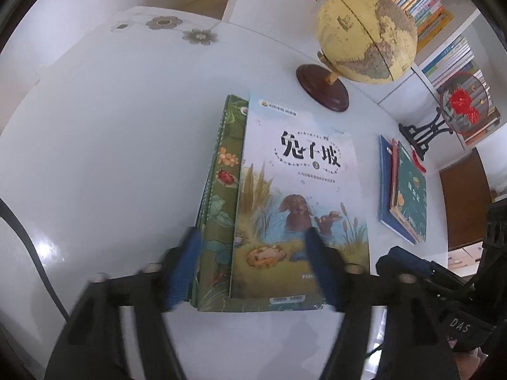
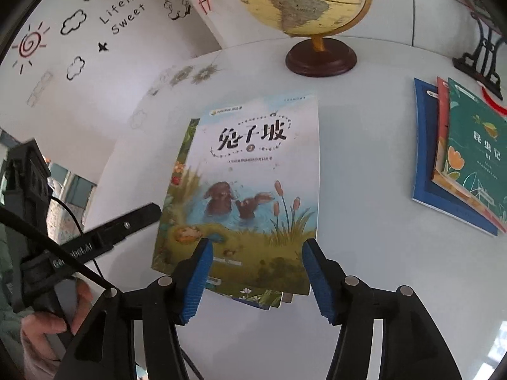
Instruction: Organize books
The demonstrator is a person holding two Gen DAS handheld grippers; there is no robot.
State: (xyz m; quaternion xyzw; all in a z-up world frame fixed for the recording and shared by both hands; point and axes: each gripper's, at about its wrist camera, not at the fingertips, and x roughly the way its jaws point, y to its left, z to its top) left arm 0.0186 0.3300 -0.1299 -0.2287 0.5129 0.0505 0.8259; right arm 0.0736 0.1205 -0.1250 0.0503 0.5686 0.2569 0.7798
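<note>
Right wrist: globe [image 2: 302,0] behind book stack [image 2: 253,183], second stack [image 2: 462,158] beside.

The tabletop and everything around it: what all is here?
rabbit book: one, pale blue cover, top of the near pile, mid-table.
green book: one, leafy green, under it, sticking out left; more beneath.
second pile: three books, blue, red, teal on top, right side.
globe: one, yellow, dark wooden base, behind the piles.
black stand: one, red-flower ornament, far right.
shelved books: many, mixed colours, behind.
white table: one.
left gripper: black, blue pads, open.
right gripper: same, open.
hand: one, lower left.
</note>
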